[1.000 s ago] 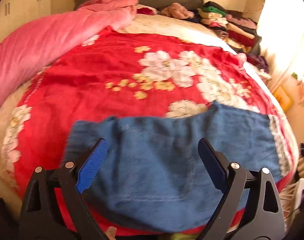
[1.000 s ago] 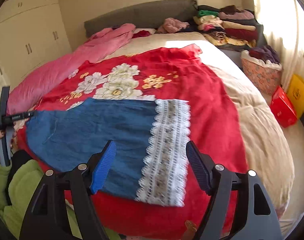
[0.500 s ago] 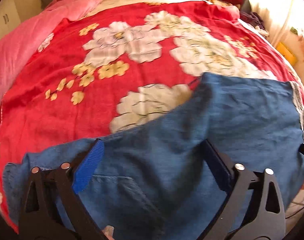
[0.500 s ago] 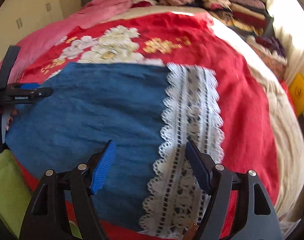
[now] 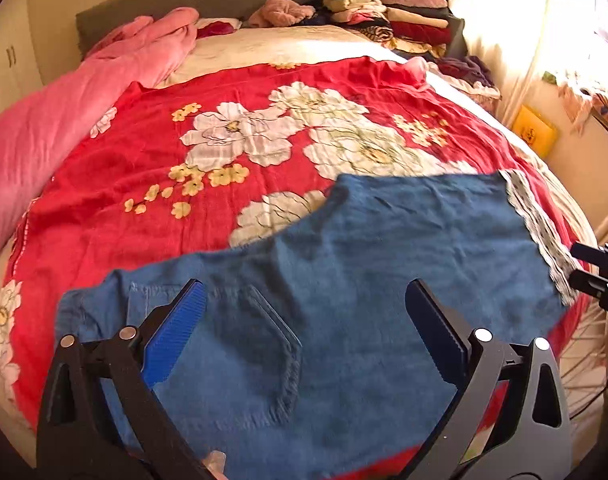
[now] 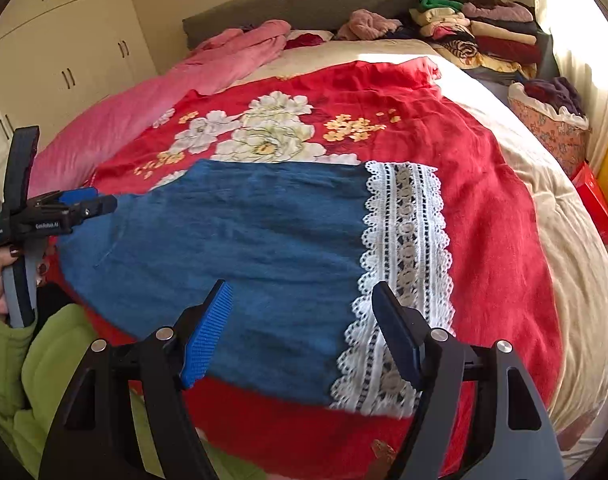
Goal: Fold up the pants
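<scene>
Blue denim pants (image 5: 344, 280) with a white lace hem (image 6: 404, 264) lie flat, folded leg on leg, on the red flowered bedspread (image 5: 163, 152). My left gripper (image 5: 304, 320) is open and empty above the waist end with its back pocket (image 5: 259, 352). My right gripper (image 6: 304, 332) is open and empty above the near edge, beside the lace hem. The left gripper also shows in the right wrist view (image 6: 75, 208), and the right gripper's tips show at the edge of the left wrist view (image 5: 596, 268).
A pink duvet (image 5: 55, 120) lies along the bed's left side. Stacked folded clothes (image 6: 484, 36) sit at the head right. A laundry basket (image 6: 552, 128) and red and yellow boxes (image 6: 596, 200) stand on the floor at right. White wardrobes (image 6: 63, 52) stand at left.
Both grippers have pulled back and up from the pants, so more of the bed shows. The pants lie still; both grippers stay open.
</scene>
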{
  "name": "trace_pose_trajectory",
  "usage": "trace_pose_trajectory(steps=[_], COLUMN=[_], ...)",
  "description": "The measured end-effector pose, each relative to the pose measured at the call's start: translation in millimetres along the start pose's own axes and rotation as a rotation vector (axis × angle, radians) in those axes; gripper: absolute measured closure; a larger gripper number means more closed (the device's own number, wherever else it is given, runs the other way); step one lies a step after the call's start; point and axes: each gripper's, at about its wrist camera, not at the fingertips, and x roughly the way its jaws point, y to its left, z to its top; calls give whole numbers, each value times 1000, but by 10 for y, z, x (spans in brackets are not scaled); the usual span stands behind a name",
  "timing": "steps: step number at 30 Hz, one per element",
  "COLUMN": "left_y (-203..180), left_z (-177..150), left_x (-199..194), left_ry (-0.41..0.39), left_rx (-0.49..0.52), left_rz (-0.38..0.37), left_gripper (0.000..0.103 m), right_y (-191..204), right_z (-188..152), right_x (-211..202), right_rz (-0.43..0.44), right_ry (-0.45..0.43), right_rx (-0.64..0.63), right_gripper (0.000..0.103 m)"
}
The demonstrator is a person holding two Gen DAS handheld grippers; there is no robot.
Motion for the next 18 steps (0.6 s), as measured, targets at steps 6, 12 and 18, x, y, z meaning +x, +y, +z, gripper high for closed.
trace_pose_trajectory(steps=[6, 12, 18], left_y=[-279, -437, -411], left_z=[-226, -490, -450], left_x=[130, 510, 303], left_ry=[84, 234, 151], left_rx=[77, 139, 126], left_rz=[-14, -28, -11], left_gripper=[9, 9, 9], right_y=[153, 62, 45], right_z=[-172, -359, -320], right_x=[68, 334, 97], right_rz=[24, -2, 40], right_ry=[42, 145, 67], right_rx=[-8, 41, 61], right_gripper=[32, 31, 32])
